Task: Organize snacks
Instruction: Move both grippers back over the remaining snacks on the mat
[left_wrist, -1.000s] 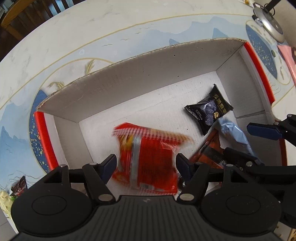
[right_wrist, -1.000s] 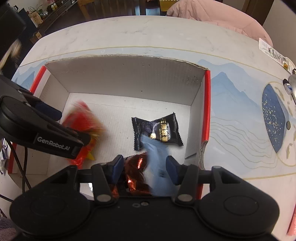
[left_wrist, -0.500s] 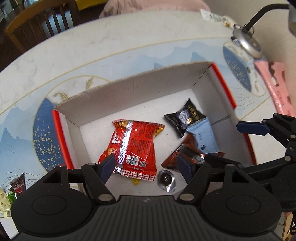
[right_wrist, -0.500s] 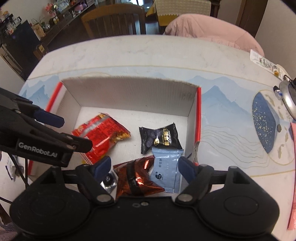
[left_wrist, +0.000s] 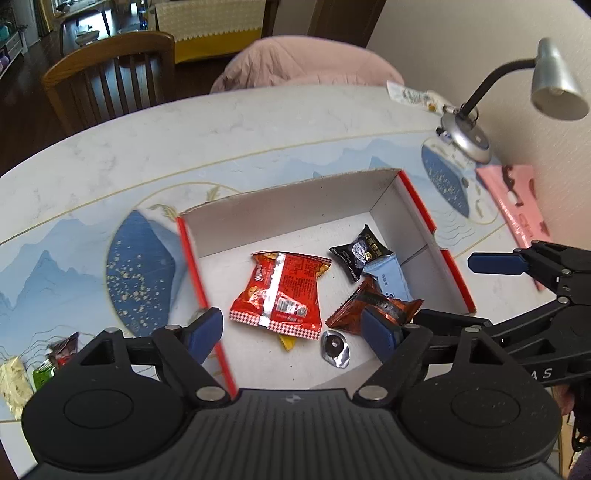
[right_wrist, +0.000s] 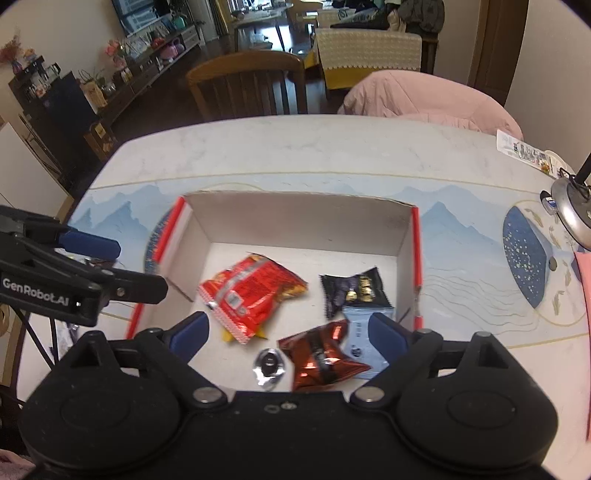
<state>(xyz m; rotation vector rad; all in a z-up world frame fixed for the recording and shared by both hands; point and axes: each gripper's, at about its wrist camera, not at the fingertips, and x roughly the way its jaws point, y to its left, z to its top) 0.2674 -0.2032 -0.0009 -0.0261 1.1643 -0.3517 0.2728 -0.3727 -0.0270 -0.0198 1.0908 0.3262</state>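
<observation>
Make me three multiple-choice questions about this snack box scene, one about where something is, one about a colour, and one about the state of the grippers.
1. Where does the red bag lie?
A. inside the box
B. on the chair
C. under the lamp

2. What colour is the packet nearest the box's far right corner?
A. green
B. black
C. yellow

3. How do the left gripper and right gripper stand?
A. both shut on snacks
B. one open, one shut
C. both open, holding nothing

Answers:
1. A, it lies flat on the box floor.
2. B, the wrapper is black with gold print.
3. C, each wrist view shows its fingers spread with nothing between them.
</observation>
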